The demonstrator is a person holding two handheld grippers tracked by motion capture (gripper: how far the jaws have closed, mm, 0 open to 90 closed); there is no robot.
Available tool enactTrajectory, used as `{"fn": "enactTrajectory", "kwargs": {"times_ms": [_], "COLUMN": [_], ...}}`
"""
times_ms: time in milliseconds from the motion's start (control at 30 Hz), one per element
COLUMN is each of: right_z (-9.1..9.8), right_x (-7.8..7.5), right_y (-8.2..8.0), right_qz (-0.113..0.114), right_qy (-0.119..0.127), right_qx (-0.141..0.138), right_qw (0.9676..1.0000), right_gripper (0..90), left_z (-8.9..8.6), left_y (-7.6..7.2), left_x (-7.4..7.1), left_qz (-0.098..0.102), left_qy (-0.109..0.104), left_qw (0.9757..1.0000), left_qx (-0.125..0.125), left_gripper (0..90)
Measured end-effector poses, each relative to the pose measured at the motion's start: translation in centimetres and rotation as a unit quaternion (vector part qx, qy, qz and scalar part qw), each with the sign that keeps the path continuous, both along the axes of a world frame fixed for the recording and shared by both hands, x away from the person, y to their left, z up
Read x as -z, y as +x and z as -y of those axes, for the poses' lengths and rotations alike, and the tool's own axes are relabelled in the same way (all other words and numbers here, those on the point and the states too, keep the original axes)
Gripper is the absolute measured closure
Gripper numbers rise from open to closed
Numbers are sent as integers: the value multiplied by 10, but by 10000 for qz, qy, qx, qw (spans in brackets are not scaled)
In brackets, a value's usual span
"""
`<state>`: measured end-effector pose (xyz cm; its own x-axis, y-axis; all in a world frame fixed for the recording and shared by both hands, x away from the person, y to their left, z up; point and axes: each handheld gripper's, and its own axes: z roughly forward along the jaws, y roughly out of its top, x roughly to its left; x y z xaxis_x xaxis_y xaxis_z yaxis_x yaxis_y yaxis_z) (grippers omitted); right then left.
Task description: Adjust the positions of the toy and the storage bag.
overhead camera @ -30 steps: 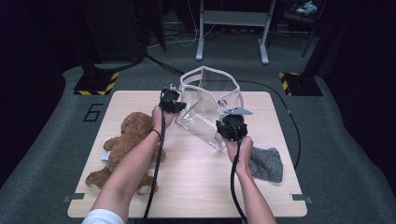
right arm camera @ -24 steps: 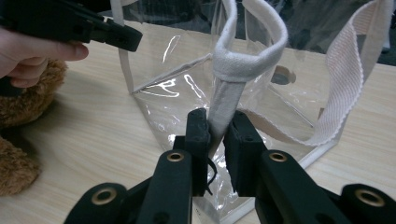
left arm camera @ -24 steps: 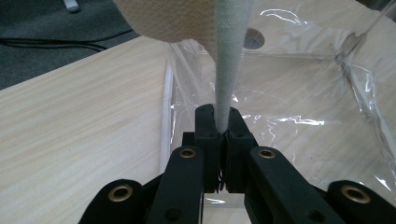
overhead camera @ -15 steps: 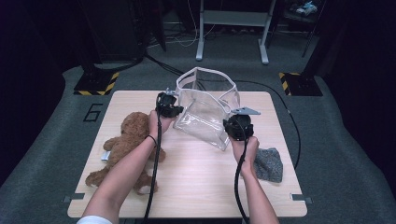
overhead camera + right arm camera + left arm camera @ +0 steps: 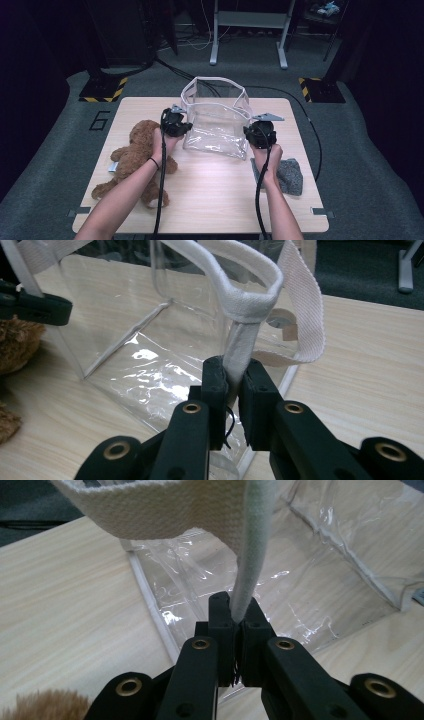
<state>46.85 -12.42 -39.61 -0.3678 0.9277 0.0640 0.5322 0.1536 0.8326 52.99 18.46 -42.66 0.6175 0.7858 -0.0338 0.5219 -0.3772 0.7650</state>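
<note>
High view: brown teddy bear [image 5: 135, 162] left and grey cloth [image 5: 285, 175] right flank the clear bag [image 5: 216, 125] mid-table [image 5: 210, 200]. Left claw [image 5: 239, 622] and right claw [image 5: 234, 377] each pinch its white trim, seen close in the gripper views.

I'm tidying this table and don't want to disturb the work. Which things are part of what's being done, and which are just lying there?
In use:
- clear bag, its white trim pinched at each side
- left gripper, shut on the trim
- right gripper, shut on the trim

Lying about:
- teddy bear, left of the bag
- grey cloth, by the right hand
</note>
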Motion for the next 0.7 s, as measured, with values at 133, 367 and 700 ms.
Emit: {"fn": "enactTrajectory", "kwargs": {"times_ms": [133, 367, 700], "right_z": [0, 3, 4], "right_x": [0, 1, 0], "right_y": [-2, -9, -21], "right_qz": [19, 52, 56], "right_qy": [-32, -50, -30], "right_qx": [-24, -79, -198], "right_qw": [10000, 9999, 9998], "right_gripper": [827, 829, 832], "left_z": [-3, -8, -11], "left_y": [-12, -27, -46], "left_x": [0, 2, 3], "left_qz": [46, 71, 55], "left_qy": [-21, -149, -197], "left_qw": [9999, 9997, 9993], "left_qx": [97, 196, 304], "left_gripper": [869, 869, 869]}}
